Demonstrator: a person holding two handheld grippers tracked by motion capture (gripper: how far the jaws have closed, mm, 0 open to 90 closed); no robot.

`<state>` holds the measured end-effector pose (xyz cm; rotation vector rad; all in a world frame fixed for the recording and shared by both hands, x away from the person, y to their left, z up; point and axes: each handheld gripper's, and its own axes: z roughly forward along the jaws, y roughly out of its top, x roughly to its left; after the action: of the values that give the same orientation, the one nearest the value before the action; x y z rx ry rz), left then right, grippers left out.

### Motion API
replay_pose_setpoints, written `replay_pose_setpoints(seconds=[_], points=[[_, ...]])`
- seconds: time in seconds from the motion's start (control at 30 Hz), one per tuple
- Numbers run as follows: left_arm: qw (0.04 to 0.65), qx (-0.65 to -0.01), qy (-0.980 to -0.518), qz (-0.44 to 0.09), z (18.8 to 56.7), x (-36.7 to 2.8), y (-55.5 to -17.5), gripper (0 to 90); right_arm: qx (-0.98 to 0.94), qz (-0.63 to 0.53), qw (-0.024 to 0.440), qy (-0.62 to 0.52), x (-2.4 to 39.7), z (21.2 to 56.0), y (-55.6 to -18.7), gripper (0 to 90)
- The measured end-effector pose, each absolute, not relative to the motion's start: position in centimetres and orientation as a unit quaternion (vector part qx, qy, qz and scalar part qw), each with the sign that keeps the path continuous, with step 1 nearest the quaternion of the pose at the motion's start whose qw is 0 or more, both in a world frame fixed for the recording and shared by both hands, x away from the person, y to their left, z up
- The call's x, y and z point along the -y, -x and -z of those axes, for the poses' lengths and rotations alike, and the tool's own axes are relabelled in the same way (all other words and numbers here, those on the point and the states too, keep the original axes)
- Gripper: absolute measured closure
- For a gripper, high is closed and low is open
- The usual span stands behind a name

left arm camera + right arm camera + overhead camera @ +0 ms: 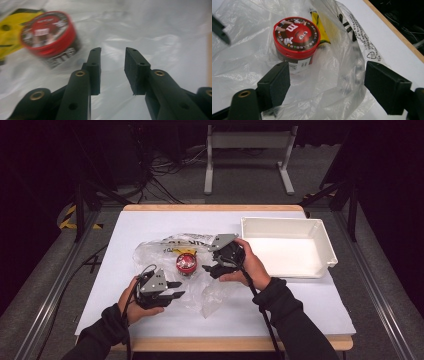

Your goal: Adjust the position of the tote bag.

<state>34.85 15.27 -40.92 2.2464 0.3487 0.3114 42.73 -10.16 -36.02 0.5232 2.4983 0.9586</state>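
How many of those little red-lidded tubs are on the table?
1: the red-lidded tub stands on the clear plastic bag mid-table, between both grippers. The crumpled bag could hide others.

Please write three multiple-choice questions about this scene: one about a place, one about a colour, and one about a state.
1. Where is the white tray?
A. on the table's right side
B. on the floor
C. under the bag

2. What colour is the lid of the candy tub?
A. blue
B. red
C. green

3. How is the right gripper?
A. open, pads apart
C. shut on the tray
B. shut on the tub

Answers: 1 A, the tray stands right of the plastic bag. 2 B, the lid is red in the right gripper view. 3 A, its pads stand wide apart with loose bag film between them.
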Motion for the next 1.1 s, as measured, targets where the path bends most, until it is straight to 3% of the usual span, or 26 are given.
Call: replay_pose_setpoints(seconds=[0.17, 0.27, 0.37, 0.43, 0.57, 0.63, 0.77, 1.1], points=[[0.375, -0.122, -0.912, -0.11, 42.7, -13.5, -34.0, 50.4, -0.897, -0.342, 0.206, -0.19, 10.3, 36.2, -42.8, 21.6], [0.346, -0.132, -0.922, -0.113, 43.7, -13.0, -34.4, 51.4, -0.9, -0.335, 0.209, -0.186, 10.3, 36.5, -42.6, 25.6], [0.336, -0.147, -0.925, -0.104, 44.5, -13.0, -35.3, 57.9, -0.907, -0.32, 0.219, -0.164, 10.2, 36.7, -42.3, 39.0], [0.334, -0.153, -0.923, -0.116, 44.4, -13.1, -35.6, 59.3, -0.91, -0.317, 0.215, -0.156, 10.2, 36.7, -42.3, 39.5], [0.335, -0.171, -0.919, -0.118, 44.5, -14.1, -36.4, 60.0, -0.903, -0.332, 0.221, -0.158, 10.1, 36.4, -42.3, 29.9], [0.34, -0.185, -0.915, -0.118, 44.7, -14.9, -37.1, 65.1, -0.896, -0.36, 0.205, -0.159, 10.4, 35.9, -42.4, 25.7], [0.35, -0.209, -0.909, -0.089, 44.8, -15.9, -38.4, 65.3, -0.868, -0.425, 0.178, -0.186, 11.4, 34.5, -42.6, 17.8], [0.343, -0.206, -0.912, -0.092, 44.8, -15.9, -38.6, 66.1, -0.816, -0.5, 0.197, -0.212, 13.7, 31.6, -42.2, 16.2]])
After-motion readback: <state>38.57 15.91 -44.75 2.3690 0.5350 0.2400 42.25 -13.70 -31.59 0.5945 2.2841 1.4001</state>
